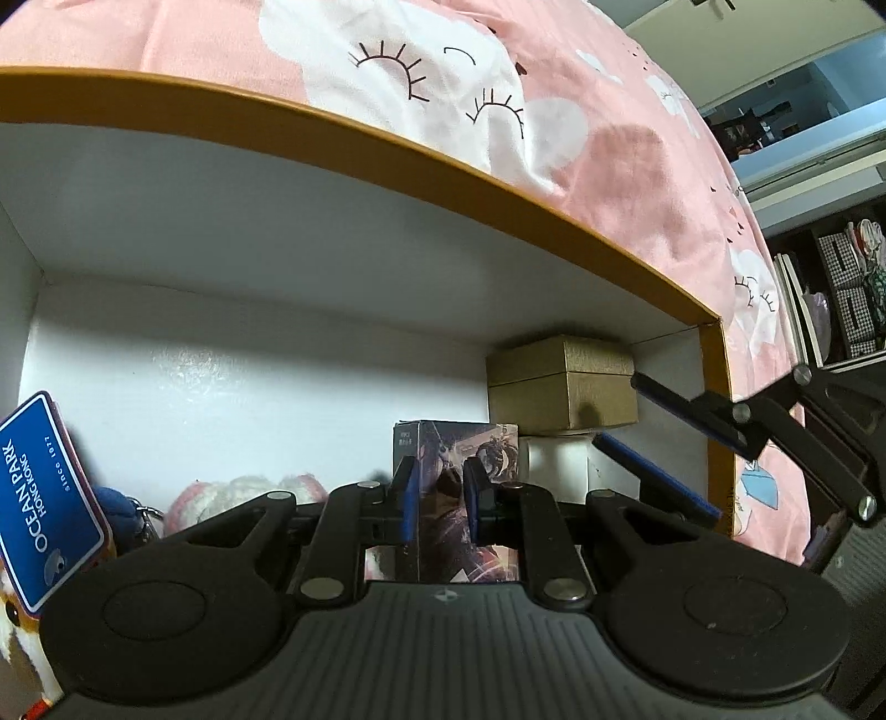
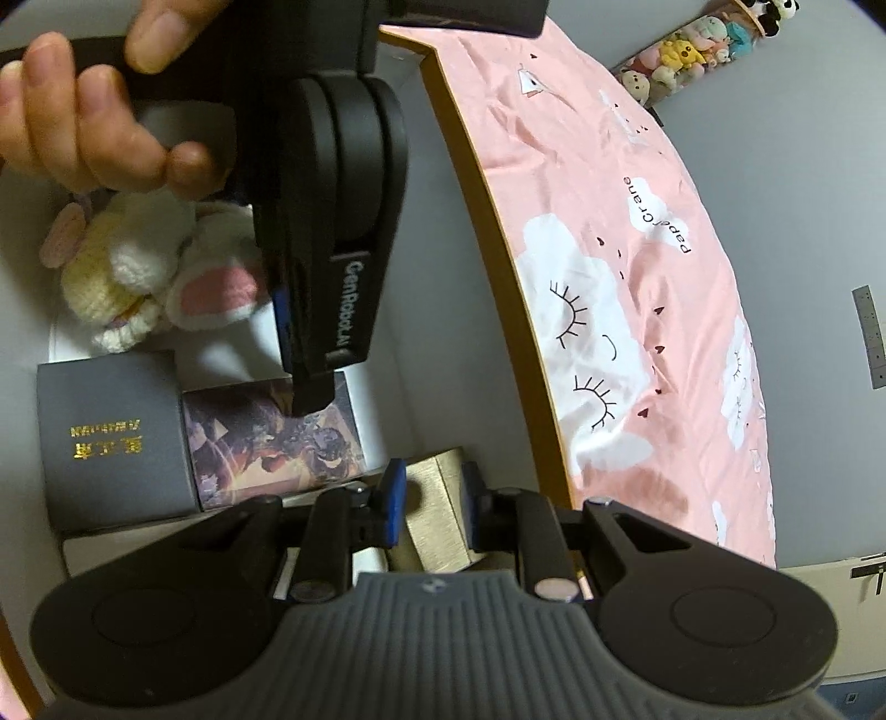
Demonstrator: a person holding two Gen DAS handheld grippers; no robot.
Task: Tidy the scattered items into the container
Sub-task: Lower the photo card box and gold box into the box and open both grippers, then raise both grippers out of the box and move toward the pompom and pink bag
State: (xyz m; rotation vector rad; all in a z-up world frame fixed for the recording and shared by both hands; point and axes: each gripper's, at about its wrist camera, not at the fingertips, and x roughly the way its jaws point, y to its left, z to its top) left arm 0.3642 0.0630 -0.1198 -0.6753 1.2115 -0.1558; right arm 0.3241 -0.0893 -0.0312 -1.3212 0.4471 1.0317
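An orange-rimmed white container (image 1: 387, 144) (image 2: 498, 232) lies on a pink bedsheet (image 2: 637, 332). In it are a printed picture box (image 1: 487, 443) (image 2: 260, 437), a gold box (image 1: 559, 382) (image 2: 437, 515), a grey box with gold lettering (image 2: 111, 432) and a crocheted plush (image 2: 138, 266) (image 1: 243, 493). My left gripper (image 1: 440, 465) (image 2: 310, 401) points down with its tips on the picture box's face, shut, the box wider than its narrow gap. My right gripper (image 2: 433, 471) (image 1: 616, 410) is shut beside the gold box, holding nothing.
A blue Ocean Park tag (image 1: 44, 498) and a blue keyring plush (image 1: 119, 507) sit at the container's left. A hand (image 2: 83, 122) holds the left gripper's grip. A bookshelf (image 1: 830, 304) stands beyond the bed, and soft toys (image 2: 692, 50) line a far ledge.
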